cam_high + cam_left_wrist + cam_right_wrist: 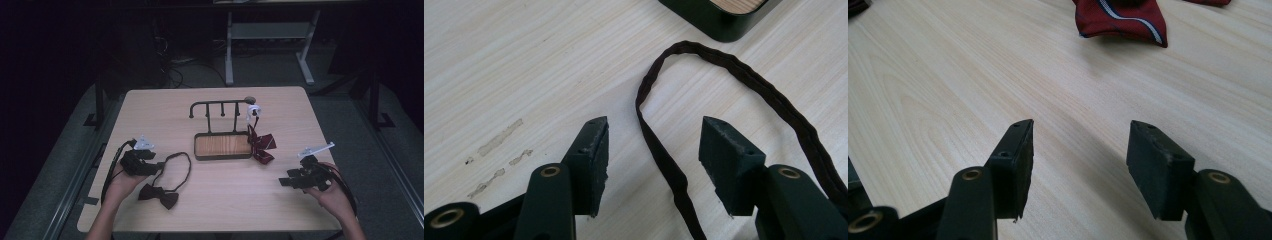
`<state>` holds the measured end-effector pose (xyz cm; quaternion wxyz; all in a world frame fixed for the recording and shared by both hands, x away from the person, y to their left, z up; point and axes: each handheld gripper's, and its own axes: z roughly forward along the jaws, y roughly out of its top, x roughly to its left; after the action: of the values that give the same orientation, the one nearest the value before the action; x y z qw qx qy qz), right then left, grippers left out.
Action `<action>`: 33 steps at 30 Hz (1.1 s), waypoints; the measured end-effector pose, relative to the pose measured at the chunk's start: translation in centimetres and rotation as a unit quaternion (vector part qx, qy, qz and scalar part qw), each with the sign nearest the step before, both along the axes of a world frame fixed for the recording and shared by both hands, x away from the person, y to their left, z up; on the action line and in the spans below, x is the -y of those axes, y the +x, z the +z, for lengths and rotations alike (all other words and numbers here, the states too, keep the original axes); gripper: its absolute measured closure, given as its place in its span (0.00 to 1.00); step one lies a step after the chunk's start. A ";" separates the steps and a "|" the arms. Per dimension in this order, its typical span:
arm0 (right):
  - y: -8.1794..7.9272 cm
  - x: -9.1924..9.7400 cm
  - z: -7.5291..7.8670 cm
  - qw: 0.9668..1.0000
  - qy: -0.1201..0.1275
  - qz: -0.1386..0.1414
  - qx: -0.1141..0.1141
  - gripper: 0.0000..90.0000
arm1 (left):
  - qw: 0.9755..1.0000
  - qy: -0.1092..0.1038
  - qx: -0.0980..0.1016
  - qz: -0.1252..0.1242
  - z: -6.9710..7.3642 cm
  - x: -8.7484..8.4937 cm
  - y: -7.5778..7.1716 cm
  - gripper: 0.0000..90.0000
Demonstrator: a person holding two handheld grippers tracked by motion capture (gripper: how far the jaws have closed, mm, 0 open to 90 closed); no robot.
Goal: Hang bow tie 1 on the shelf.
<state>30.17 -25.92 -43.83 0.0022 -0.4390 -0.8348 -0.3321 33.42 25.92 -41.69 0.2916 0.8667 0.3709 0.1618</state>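
A dark brown bow tie (159,196) lies on the table at the front left, its neck strap (181,166) looped toward the stand. My left gripper (159,165) is open right over that strap; in the left gripper view the strap (664,157) runs between the two spread jaws of my left gripper (654,150). A red striped bow tie (262,144) hangs by its strap from the right end of a black hook stand (220,107) and rests on the table. My right gripper (284,182) is open over bare table at the front right, with the red bow tie (1128,20) ahead of it.
The stand has a wooden tray base (222,145) at the table's middle; its corner (719,20) shows beyond the strap. A white tag (253,110) hangs at the stand's right end. Table legs and cables stand on the dark floor behind.
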 end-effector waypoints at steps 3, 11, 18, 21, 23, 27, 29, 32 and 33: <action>0.0 0.0 0.0 1.000 0.002 0.000 0.000 0.49 | 1.000 0.001 -0.004 -0.001 0.0 0.1 0.2 0.53; 0.0 0.0 0.1 1.000 0.002 0.001 0.003 0.49 | 1.000 0.010 -0.009 -0.006 0.2 0.6 1.1 0.54; 0.0 0.0 0.1 1.000 0.004 0.000 0.003 0.49 | 1.000 0.014 -0.013 -0.008 0.6 1.1 2.0 0.56; -0.1 0.0 0.1 1.000 0.004 0.000 0.003 0.49 | 1.000 0.017 -0.017 -0.006 0.7 1.2 2.5 0.56; -0.1 0.1 0.2 1.000 0.003 0.000 0.002 0.49 | 1.000 0.022 -0.020 -0.006 0.8 1.3 2.8 0.56; -0.1 0.2 0.3 1.000 0.004 0.001 0.006 0.49 | 0.999 0.026 -0.027 -0.004 0.6 1.4 3.3 0.56; -0.1 0.2 0.3 1.000 0.010 -0.001 0.009 0.49 | 0.999 0.028 -0.032 -0.002 0.4 1.4 3.6 0.56; -0.1 0.3 0.3 1.000 0.010 -0.002 0.010 0.49 | 0.999 0.031 -0.041 0.003 0.1 1.3 3.9 0.58; -0.1 0.3 0.3 1.000 0.012 -0.002 0.010 0.49 | 0.999 0.032 -0.042 0.003 0.0 1.2 4.1 0.58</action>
<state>30.06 -26.19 -43.57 -0.0020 -0.4374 -0.8299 -0.3463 37.48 24.68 -41.69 0.2471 0.8805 0.3801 0.1384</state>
